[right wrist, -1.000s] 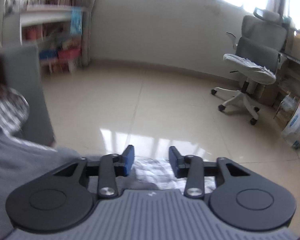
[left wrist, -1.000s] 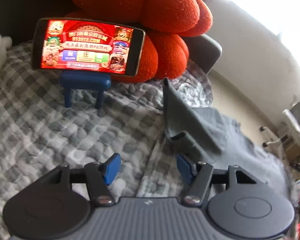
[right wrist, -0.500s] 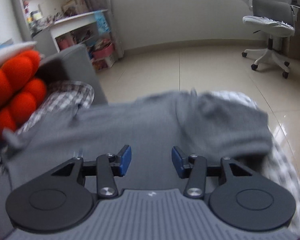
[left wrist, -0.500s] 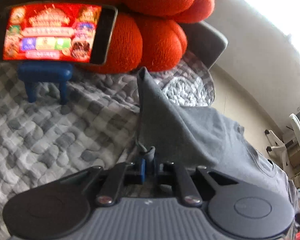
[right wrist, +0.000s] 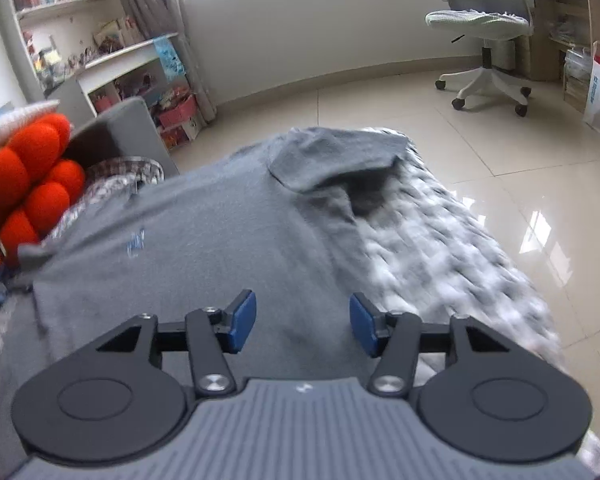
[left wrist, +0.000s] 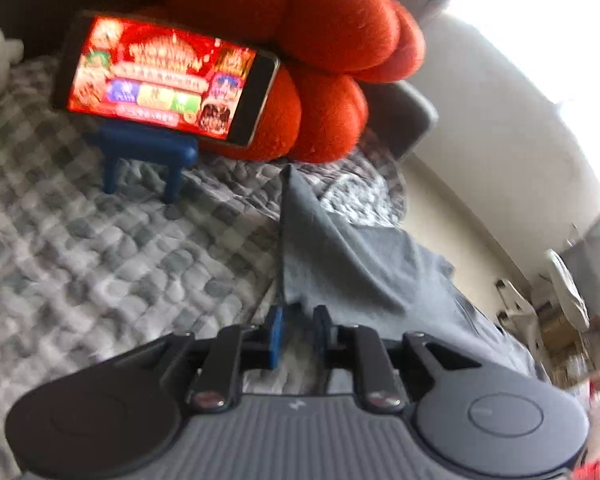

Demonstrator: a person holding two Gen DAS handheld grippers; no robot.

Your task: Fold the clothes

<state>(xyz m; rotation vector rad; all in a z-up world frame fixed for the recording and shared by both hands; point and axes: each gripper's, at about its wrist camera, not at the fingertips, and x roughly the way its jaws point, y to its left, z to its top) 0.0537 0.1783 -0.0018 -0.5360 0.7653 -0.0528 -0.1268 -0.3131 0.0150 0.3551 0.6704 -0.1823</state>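
Left gripper [left wrist: 298, 330] has its blue pads parted narrowly, nothing clamped; right gripper [right wrist: 302, 326] hangs wide open over the grey cotton T-shirt [right wrist: 220, 240], spread on the checked quilted blanket [right wrist: 440, 248]. Risk: its far sleeve lies bunched, so a fold could trap creases.

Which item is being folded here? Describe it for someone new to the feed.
Find the checked grey-and-white quilt covering the bed. Spread across it lies a grey T-shirt, one sleeve flopped over. Unlike the quilt, it is plain grey, with a small pale chest mark.
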